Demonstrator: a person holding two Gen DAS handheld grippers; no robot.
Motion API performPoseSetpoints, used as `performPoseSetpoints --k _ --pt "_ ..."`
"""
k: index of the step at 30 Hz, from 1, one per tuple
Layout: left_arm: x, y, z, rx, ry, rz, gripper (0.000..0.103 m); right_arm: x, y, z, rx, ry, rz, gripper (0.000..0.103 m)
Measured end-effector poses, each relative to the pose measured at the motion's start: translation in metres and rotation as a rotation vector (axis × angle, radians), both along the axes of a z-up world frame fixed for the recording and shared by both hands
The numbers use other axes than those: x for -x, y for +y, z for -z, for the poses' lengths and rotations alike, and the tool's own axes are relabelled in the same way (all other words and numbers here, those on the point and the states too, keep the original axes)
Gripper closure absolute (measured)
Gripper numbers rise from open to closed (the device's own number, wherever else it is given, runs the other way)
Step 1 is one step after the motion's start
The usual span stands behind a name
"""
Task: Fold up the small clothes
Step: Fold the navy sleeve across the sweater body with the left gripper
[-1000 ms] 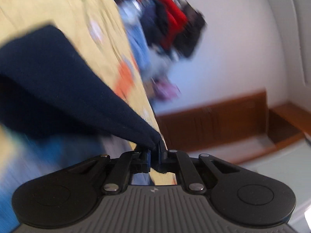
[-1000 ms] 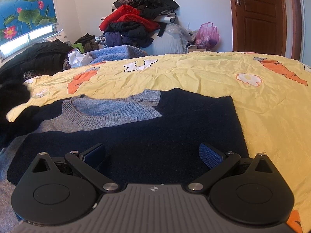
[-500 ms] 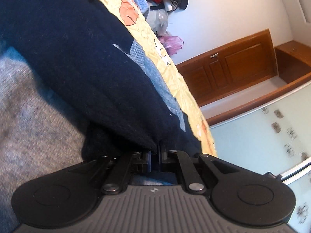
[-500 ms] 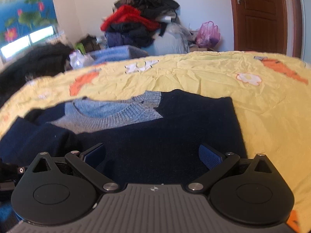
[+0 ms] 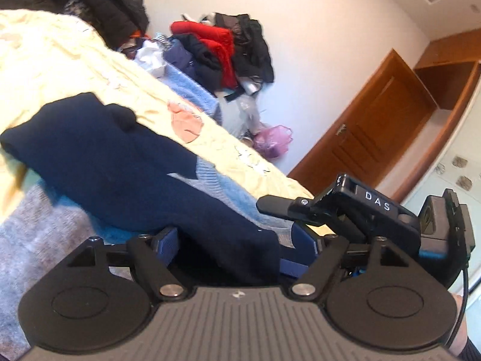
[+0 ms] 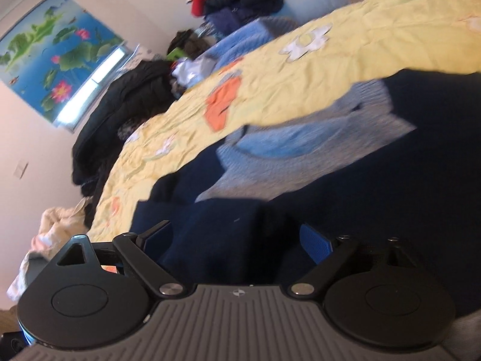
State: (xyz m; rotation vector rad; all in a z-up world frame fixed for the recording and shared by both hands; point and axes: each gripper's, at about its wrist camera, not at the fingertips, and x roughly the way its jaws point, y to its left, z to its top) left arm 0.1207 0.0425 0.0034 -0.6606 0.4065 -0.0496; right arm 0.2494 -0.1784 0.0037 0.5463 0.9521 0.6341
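left claw (image 5: 233, 248) just opening, lets go of navy sleeve (image 5: 126, 162) | right claw (image 6: 237, 240) open, closing a bit, grips nothing | sleeve fold done, on sweater (image 6: 315, 153)

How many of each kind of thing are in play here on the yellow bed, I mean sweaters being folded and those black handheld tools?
Navy and grey sweater: 1
Handheld grippers: 2, the left gripper and the right gripper
Yellow bedspread: 1
Total: 4

White walls (image 5: 315, 45), wooden door (image 5: 375, 138)
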Motion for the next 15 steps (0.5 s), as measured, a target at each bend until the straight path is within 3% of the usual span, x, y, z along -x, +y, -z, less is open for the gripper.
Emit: performPoseSetpoints --k 5,7,8,9,10,15 --pt "0.000 0.006 -0.001 0.020 0.028 -0.029 0.024 -0.006 0.009 0.006 -0.019 0.045 -0.011 0.015" --pt "-0.001 0.005 -0.003 0.014 0.029 -0.050 0.024 -0.007 0.009 0.007 -0.030 0.051 -0.003 0.022" --pt "-0.003 0.003 -0.004 0.009 0.028 -0.063 0.024 -0.007 0.009 0.007 -0.020 0.053 0.002 0.039" --pt "-0.001 0.003 -0.005 0.004 0.025 -0.073 0.024 -0.008 0.011 0.006 0.007 0.054 -0.001 0.064" --pt "-0.003 0.001 -0.004 -0.002 0.020 -0.080 0.024 -0.010 0.013 0.007 0.041 0.056 -0.008 0.076" --pt "-0.003 -0.002 -0.005 -0.038 0.004 -0.109 0.022 -0.008 0.010 0.003 0.046 0.039 -0.016 0.083"
